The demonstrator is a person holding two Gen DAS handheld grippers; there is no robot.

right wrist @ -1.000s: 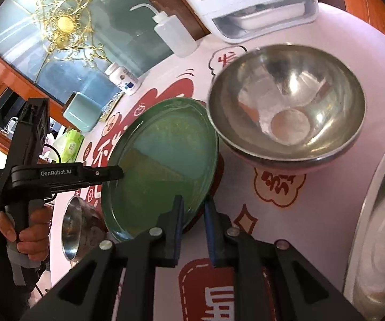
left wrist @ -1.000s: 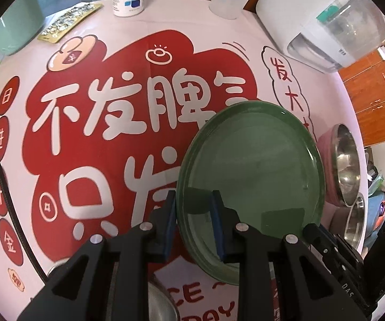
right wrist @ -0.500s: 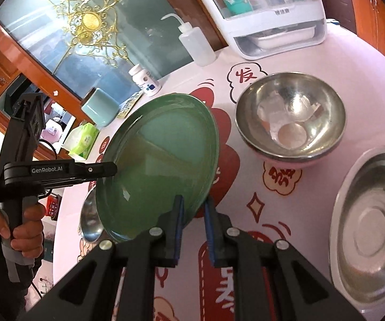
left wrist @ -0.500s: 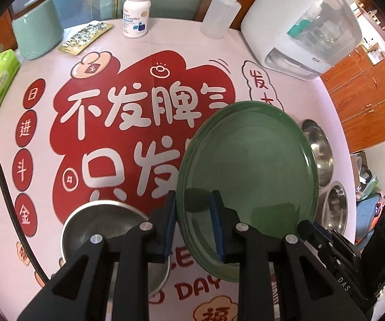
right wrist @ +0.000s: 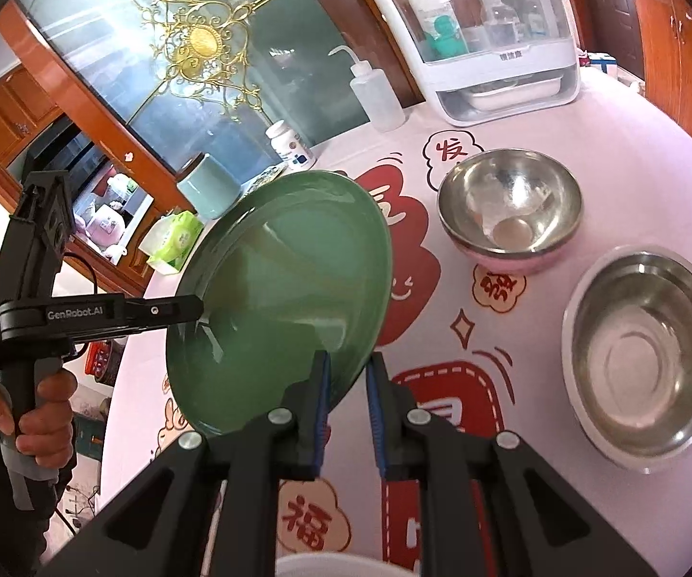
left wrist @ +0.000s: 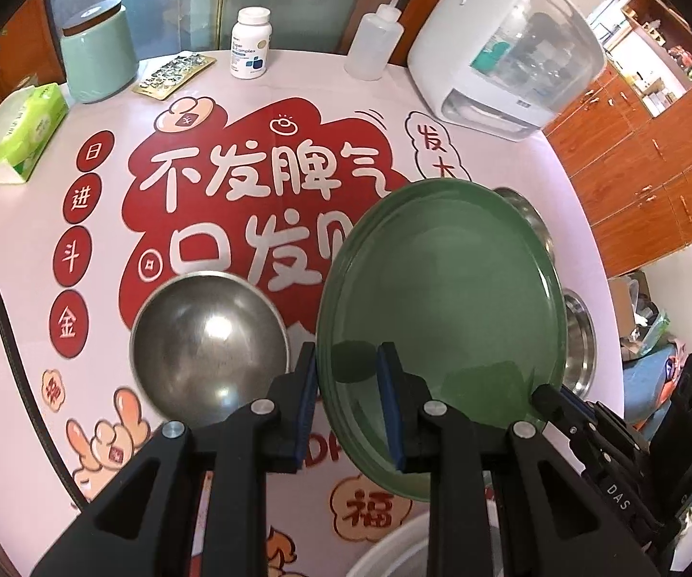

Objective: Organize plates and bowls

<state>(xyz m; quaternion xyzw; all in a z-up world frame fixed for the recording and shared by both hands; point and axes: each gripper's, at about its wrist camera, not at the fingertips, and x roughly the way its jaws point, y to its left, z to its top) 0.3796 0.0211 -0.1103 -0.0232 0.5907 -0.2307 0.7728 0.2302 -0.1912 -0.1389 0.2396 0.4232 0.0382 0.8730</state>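
You hold the round green glazed plate [left wrist: 442, 298] aloft, left gripper [left wrist: 347, 375] and right gripper [right wrist: 347, 380] each clamped on its rim. Next, I judge, you need a landing spot, perhaps the white rim [left wrist: 394, 548] below.

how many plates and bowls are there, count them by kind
green plate: 1
metal bowls: 3 (plain bowl, pink-sided bowl, wide bowl)
total: 4
A white rim at the bottom edge is too cropped to class, so it is not counted.
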